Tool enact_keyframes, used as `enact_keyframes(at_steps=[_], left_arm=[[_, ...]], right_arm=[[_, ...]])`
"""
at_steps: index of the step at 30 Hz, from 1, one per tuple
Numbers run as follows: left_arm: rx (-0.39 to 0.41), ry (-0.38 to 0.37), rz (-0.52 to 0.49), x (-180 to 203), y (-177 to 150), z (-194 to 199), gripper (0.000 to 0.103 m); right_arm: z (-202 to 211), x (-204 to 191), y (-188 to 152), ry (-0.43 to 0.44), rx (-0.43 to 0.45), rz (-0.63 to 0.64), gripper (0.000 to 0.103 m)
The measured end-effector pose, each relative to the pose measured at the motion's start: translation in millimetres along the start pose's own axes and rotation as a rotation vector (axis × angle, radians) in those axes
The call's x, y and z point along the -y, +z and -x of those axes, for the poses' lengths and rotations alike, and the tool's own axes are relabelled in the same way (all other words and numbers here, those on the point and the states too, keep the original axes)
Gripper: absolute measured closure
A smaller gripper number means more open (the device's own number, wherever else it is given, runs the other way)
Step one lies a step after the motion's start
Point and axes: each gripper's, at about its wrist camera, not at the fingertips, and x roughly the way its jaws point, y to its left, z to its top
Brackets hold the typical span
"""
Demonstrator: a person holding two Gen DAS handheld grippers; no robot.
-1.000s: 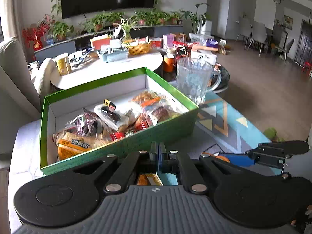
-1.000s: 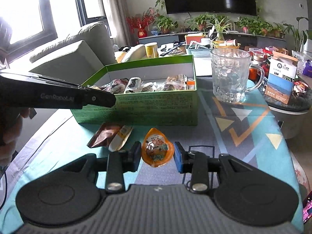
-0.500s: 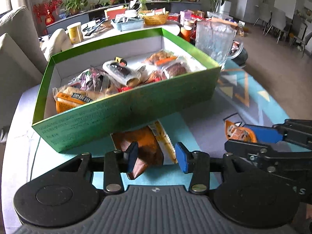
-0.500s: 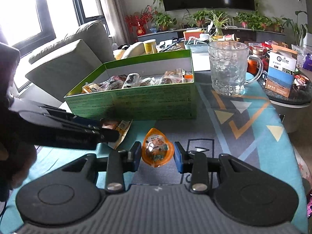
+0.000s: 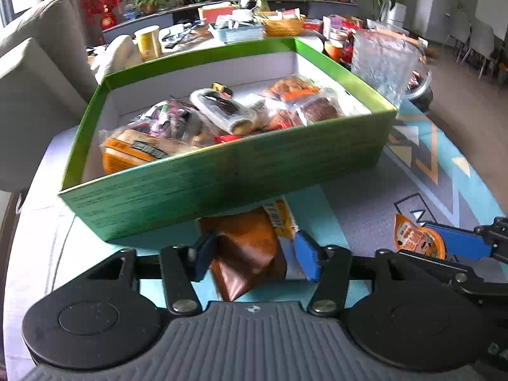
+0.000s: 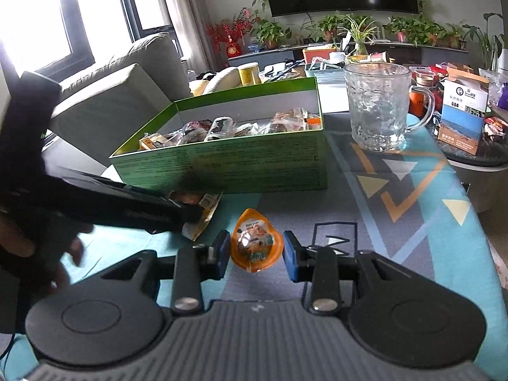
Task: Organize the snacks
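Note:
A green snack box (image 5: 222, 174) holding several wrapped snacks stands on the patterned table mat. In front of it lies a brown and yellow snack packet (image 5: 247, 263). My left gripper (image 5: 254, 255) is low over the packet with its jaws opening. The packet lies between the blue pads, which do not press on it. Seen from the right wrist, the left gripper (image 6: 187, 214) reaches in from the left over the packet (image 6: 206, 204). My right gripper (image 6: 255, 250) is shut on an orange jelly cup (image 6: 254, 244) that rests on the mat. The cup (image 5: 416, 238) also shows at the right of the left wrist view.
A clear glass mug (image 6: 376, 108) stands to the right of the box. Behind it a blue and white carton (image 6: 463, 117) sits on a dark round table. A grey sofa (image 6: 120, 95) is on the left, and a cluttered white table is behind the box.
My left gripper has dropped toward the mat and tipped downward. Its jaws went from shut to spread around the brown packet. The right gripper and the jelly cup have not moved.

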Motion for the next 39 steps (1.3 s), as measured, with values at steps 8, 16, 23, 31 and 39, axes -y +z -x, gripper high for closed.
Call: enact_keyframes(at_steps=[8, 16, 23, 31, 39], left_arm=[[-0.07, -0.006, 0.052, -8, -4, -12, 0.014], [-0.072, 0.019, 0.059, -9, -1, -14, 0.018], [-0.046, -0.045, 0.063, -13, 3, -4, 0.062], [0.048, -0.086, 0.047, -18, 10, 27, 0.063], [0.168, -0.097, 0.049, -29, 35, 67, 0.063]], right_arm=[[1, 1, 0, 0.004, 0.003, -0.005, 0.066], [0, 2, -1, 0.001, 0.007, -0.008, 0.066], [3, -1, 0, -0.001, 0.014, -0.009, 0.066], [7, -3, 4, -0.003, 0.042, -0.007, 0.066], [19, -14, 36, 0.016, 0.159, 0.044, 0.066]])
